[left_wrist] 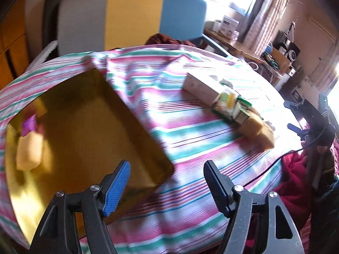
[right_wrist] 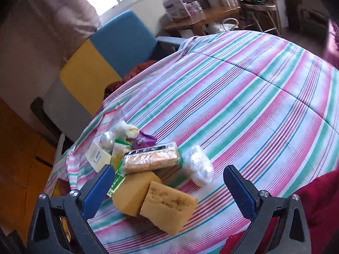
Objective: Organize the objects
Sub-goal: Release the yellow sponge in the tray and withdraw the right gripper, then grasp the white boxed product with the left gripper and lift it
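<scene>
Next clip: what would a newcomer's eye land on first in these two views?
Probably the pink, green and white striped cloth that fills both views. On it, in the right wrist view, a heap of clutter sits ahead of the open right claw: two yellow sponges, a packet of grain bars and small boxes. In the left wrist view a shiny gold tray lies ahead of the open left claw, a pale yellow block inside.
</scene>
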`<state>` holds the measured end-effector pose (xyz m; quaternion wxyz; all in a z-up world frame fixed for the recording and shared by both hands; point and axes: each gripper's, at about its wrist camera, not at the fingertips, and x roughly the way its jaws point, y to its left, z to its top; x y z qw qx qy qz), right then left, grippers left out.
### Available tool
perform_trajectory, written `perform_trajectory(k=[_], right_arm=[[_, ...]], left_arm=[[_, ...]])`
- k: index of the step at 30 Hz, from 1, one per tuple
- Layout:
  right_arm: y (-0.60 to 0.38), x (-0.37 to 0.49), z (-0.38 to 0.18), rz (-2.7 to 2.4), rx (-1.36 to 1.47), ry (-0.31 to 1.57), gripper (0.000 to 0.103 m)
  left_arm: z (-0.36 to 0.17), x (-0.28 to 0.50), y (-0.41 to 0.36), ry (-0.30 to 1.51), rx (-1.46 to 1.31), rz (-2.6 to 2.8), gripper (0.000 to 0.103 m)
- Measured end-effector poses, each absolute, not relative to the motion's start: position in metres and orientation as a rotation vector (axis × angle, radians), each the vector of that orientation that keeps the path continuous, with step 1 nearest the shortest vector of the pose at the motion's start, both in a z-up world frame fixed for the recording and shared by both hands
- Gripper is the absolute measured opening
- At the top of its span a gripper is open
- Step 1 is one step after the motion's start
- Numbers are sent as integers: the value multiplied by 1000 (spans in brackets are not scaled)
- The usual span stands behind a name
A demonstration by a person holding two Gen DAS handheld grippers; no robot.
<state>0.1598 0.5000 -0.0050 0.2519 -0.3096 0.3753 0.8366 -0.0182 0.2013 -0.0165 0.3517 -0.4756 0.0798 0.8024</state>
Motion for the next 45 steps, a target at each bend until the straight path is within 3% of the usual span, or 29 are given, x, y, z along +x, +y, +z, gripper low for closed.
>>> perform_trajectory(k=[13, 16, 26, 36, 37, 39, 41, 42, 45], right_arm=[[490, 154, -8, 2357, -868, 1072, 103], [490, 151, -10, 2370, -877, 1087, 103], [488, 145, -14, 2412, -909, 1131, 103], [489, 143, -18, 2433, -910, 1195, 103], [490, 143, -18, 2433, -908, 1200, 103], [491, 144, -18, 2429, -897, 1214, 103], [496, 151, -17, 2408, -850, 1233, 103], [501, 157, -17, 2390, -806, 1258, 103], [519, 176, -23, 2304, -689, 1393, 103]], left_arm=[[-24, -72, 313, 141, -1383, 1996, 73], [-34, -89, 334, 118, -1446, 1999, 81], [-61, -141, 405, 28, -1587, 2044, 94], [-81, -156, 447, 120, -1618, 2063, 99], [-86, -156, 447, 146, -1623, 2072, 98], [-97, -153, 439, 159, -1615, 2064, 84], [-95, -147, 426, 199, -1557, 2092, 55], [-94, -145, 421, 214, -1544, 2089, 51], [-92, -133, 398, 221, -1516, 2045, 50]])
